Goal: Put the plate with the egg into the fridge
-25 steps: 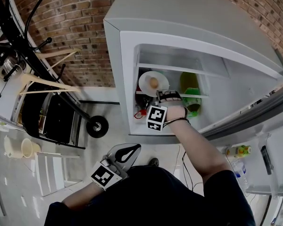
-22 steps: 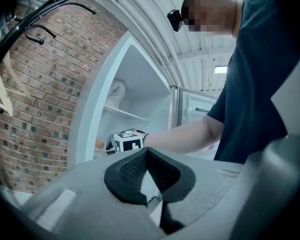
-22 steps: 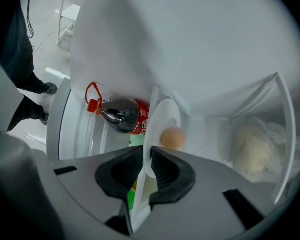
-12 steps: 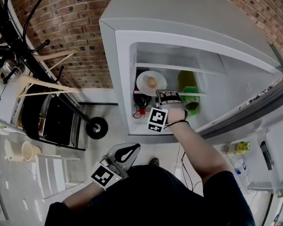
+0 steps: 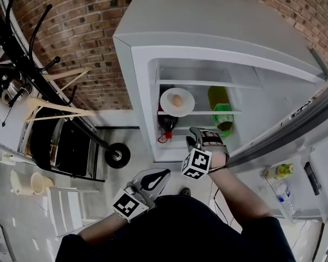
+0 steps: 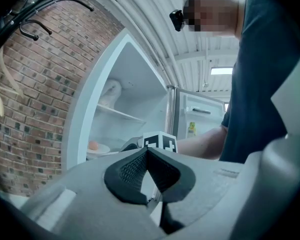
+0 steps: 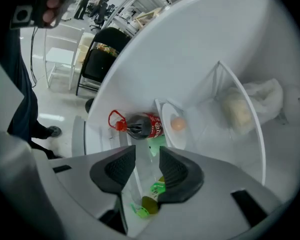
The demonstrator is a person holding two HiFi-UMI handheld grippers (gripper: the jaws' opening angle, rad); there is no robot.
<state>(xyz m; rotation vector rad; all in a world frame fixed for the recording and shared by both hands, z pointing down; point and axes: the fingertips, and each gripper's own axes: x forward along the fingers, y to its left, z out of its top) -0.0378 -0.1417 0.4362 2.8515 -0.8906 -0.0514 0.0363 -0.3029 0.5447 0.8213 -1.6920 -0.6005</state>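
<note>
Round white plate (image 5: 167, 105), pale-brown egg (image 5: 176, 100)

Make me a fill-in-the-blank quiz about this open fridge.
The plate in the fridge carries one ____.
The left gripper has its jaws ____, with nothing between them.
The wall behind the fridge is built of ____.
The dark bottle below the plate has a ____ cap.
Missing words: egg; shut; brick; red.

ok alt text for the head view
An open fridge, seen from above, holds a plate with an egg on a shelf. The right gripper hangs just outside, its jaws just opened and empty; the left gripper is shut by the person's body.
</note>
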